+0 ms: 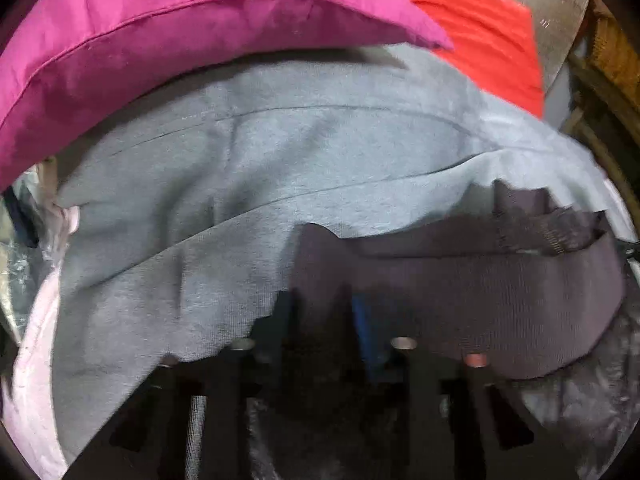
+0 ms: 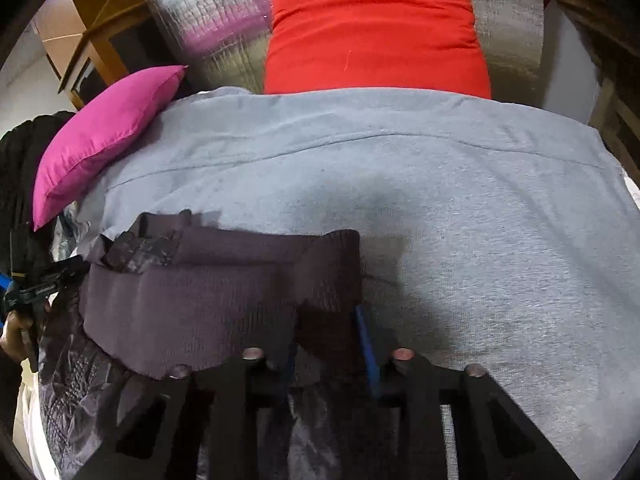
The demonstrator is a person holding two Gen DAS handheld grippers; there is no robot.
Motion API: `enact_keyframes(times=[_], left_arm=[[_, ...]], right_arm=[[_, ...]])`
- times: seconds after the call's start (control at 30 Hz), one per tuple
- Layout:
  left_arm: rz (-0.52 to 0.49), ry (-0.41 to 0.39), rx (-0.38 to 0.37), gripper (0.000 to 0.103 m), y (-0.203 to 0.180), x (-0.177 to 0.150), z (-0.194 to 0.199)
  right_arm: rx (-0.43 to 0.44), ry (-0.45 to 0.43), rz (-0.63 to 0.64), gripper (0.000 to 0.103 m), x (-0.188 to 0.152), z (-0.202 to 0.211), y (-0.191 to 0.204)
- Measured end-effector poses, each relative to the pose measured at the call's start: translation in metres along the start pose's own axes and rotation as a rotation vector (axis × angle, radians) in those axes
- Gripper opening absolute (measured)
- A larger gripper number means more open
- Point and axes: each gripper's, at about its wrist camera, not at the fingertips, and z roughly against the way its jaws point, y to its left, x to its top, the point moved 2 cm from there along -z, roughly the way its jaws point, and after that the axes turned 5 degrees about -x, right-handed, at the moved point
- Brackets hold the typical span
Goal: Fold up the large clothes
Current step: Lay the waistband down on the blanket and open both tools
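A dark purple ribbed garment (image 1: 500, 304) lies on a grey cloth (image 1: 240, 184) spread over the bed; it also shows in the right wrist view (image 2: 208, 300) on the same grey cloth (image 2: 480, 220). My left gripper (image 1: 324, 312) is shut on the garment's near left edge. My right gripper (image 2: 328, 320) is shut on its near right edge. The fabric covers the fingertips of both. A shiny dark lining (image 2: 136, 248) shows at the garment's far left corner.
A magenta pillow (image 1: 160, 40) (image 2: 104, 140) and a red pillow (image 1: 480, 32) (image 2: 372, 28) lie at the far side against silver foil padding (image 2: 208, 12). Wooden furniture (image 2: 92, 28) stands behind. The left hand and its gripper (image 2: 36, 292) show at the left edge.
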Motion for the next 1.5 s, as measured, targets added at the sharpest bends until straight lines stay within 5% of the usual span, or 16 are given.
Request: enact_keyframes(times=[0.13,0.27,0.57,1.03,1.5], left_arm=[[-0.003,-0.024,0.034,0.009,0.001,0.0,0.003],[0.057,-0.032,0.08,0.008,0.013,-0.001,-0.002],[0.11,-0.024,0.125,0.009,0.028,-0.007,-0.015],[0.079,-0.069,0.202,0.01,0.01,-0.018,-0.027],[0.118,-0.091,0.16,0.013,0.012,-0.027,-0.024]], right_arm=[[-0.048,-0.054,0.031,0.009,0.003,0.014,0.004],[-0.133,-0.12,-0.012,0.008,0.011,0.026,-0.008],[-0.233,-0.095,-0.087,0.007,0.005,-0.01,-0.029],[-0.276,-0.09,-0.096,0.007,-0.001,-0.028,-0.03],[-0.25,-0.1,-0.123,0.007,-0.004,-0.029,-0.034]])
